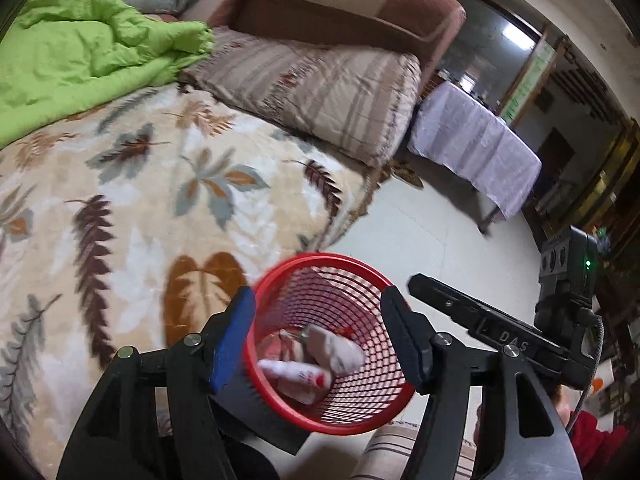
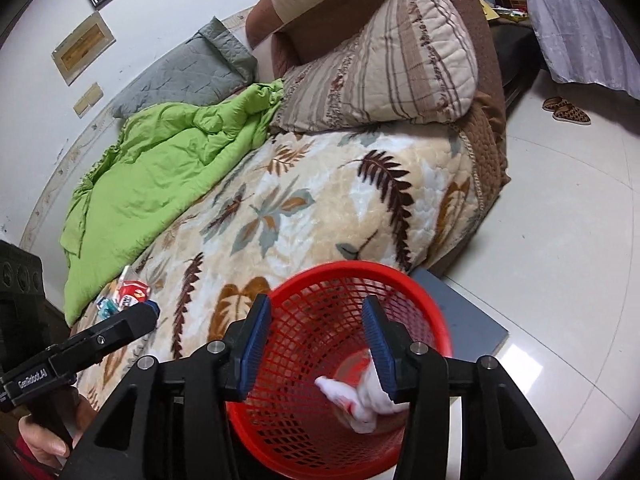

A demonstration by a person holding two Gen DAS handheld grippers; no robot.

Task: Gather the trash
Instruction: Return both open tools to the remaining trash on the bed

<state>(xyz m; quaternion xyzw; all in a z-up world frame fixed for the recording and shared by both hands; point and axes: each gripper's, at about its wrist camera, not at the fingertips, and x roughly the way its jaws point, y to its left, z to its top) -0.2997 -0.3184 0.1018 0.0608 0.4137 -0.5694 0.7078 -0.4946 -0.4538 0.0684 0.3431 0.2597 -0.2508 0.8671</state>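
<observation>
Left wrist view, left to right. At nine to eleven o'clock lies the leaf-print blanket (image 1: 132,208) on the bed, with a crumpled green quilt (image 1: 80,44) at ten o'clock and a striped pillow (image 1: 320,88) at twelve. My left gripper (image 1: 320,336) hangs at six o'clock with its jaws spread, nothing pinched between them. Directly under them stands the red mesh wastebasket (image 1: 332,360); in it lie a white crumpled tissue (image 1: 340,350) and a white tube-like wrapper (image 1: 296,376), both blurred. At four o'clock my right gripper's body shows, and at two o'clock a table under a pale cloth (image 1: 476,148).

Right wrist view, left to right. At eight o'clock my left gripper's body crosses the frame, a hand (image 2: 44,436) on its grip. Just above it, on the blanket, remaining trash: a red-and-white packet (image 2: 134,290) and a small blue wrapper (image 2: 107,305), touching or nearly so. My right gripper (image 2: 316,344) at six o'clock has jaws spread and empty, hanging over the wastebasket mouth. White crumpled paper (image 2: 360,400) lies in the basket at five o'clock. A grey board (image 2: 464,312) lies on the tiled floor beside the basket; patterned slippers (image 2: 566,110) sit at two o'clock.
</observation>
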